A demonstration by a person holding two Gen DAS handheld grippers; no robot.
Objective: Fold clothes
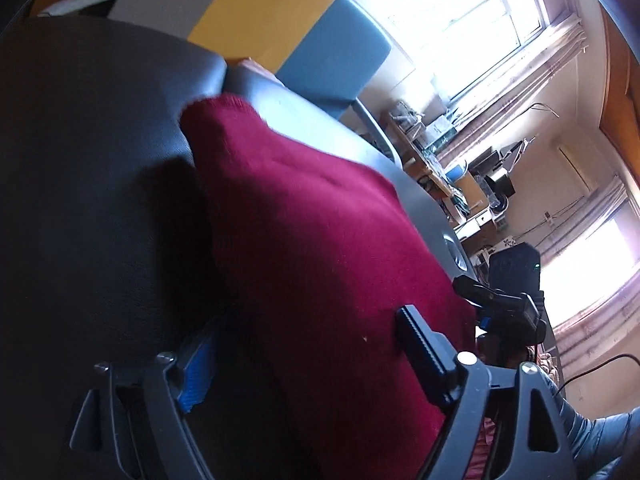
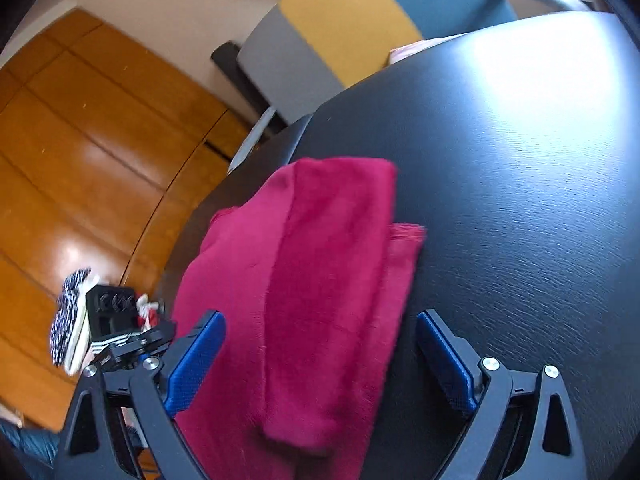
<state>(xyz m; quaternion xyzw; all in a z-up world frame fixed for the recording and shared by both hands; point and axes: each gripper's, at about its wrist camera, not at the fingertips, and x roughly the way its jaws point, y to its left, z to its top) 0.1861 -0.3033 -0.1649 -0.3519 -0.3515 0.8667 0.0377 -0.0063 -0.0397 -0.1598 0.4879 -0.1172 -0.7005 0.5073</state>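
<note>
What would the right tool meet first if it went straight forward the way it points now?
Most likely the red cloth: it lies folded on the black table, right between the open fingers of the right tool. Depth is unclear, so contact may come late.

A dark textured table (image 2: 520, 184) — on it lies a folded crimson garment (image 2: 320, 280).

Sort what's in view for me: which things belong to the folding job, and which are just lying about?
Job: red knit garment; left hand-held gripper; right hand-held gripper; black tabletop.

Lying about: yellow and blue chair; patterned shoe; cluttered shelf.
</note>
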